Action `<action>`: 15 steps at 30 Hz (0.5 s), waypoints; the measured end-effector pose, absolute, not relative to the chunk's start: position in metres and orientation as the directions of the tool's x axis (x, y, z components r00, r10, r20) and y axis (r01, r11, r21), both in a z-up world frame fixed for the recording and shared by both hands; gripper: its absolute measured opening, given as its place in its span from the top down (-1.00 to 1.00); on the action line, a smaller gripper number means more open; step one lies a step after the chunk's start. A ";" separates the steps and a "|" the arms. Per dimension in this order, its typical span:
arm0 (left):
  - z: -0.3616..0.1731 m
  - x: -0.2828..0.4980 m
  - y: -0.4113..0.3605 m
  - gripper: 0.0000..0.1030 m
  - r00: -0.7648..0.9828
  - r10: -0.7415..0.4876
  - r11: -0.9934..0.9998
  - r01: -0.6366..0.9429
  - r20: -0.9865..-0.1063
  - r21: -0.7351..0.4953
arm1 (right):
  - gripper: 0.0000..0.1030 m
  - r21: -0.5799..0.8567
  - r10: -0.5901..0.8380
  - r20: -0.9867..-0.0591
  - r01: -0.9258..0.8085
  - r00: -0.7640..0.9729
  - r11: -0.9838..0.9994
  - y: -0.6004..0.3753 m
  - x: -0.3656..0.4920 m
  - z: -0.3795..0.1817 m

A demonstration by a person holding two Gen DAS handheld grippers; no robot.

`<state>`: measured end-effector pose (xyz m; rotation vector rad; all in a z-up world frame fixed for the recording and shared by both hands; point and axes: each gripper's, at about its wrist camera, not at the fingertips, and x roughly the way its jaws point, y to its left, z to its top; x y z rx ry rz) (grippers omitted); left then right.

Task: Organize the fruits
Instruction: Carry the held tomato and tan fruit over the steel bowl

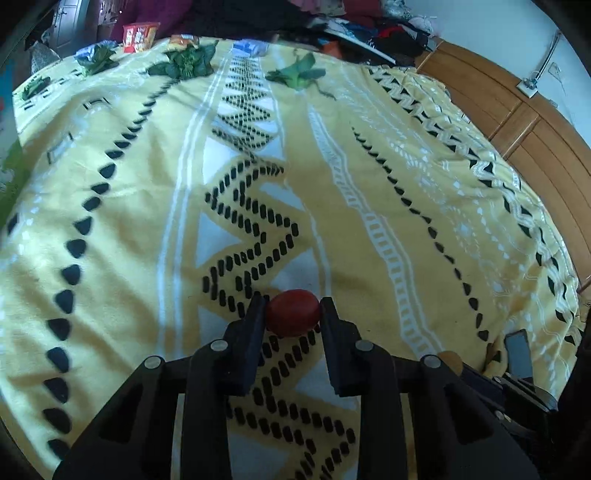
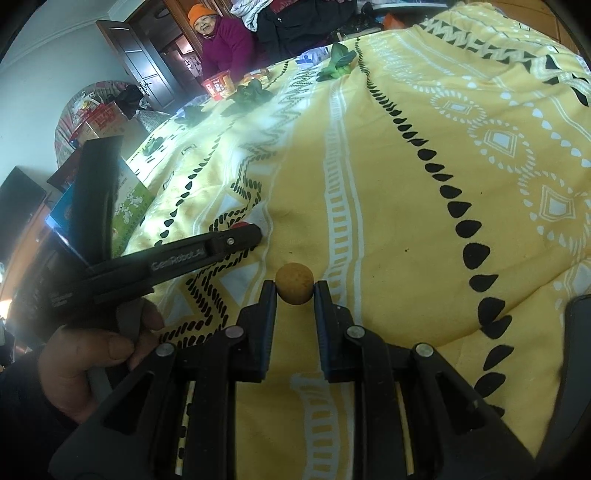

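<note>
In the left wrist view, my left gripper (image 1: pixel 293 304) is shut on a small red fruit (image 1: pixel 293 312), held just over the yellow patterned blanket (image 1: pixel 147 192). In the right wrist view, my right gripper (image 2: pixel 294 290) is shut on a small round yellow-brown fruit (image 2: pixel 294 283), low over the same blanket (image 2: pixel 406 221). The left gripper also shows in the right wrist view (image 2: pixel 255 232), to the left and a little ahead of the right one, with a sliver of the red fruit (image 2: pixel 239 224) behind its tip.
Leafy green vegetables (image 1: pixel 190 61) lie along the blanket's far edge, beside a red snack box (image 1: pixel 138 35). A wooden headboard (image 1: pixel 517 122) runs on the right. A phone (image 1: pixel 517 350) lies near the right front. A seated person (image 2: pixel 221 40) is beyond the far edge.
</note>
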<state>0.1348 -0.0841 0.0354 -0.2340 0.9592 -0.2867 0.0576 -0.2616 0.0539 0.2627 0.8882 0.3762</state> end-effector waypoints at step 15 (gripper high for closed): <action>0.235 -0.014 0.116 0.42 0.854 -0.094 0.942 -0.090 -0.512 -0.324 | 0.59 0.277 0.527 -0.571 -0.456 0.630 0.846 -0.161 0.017 0.176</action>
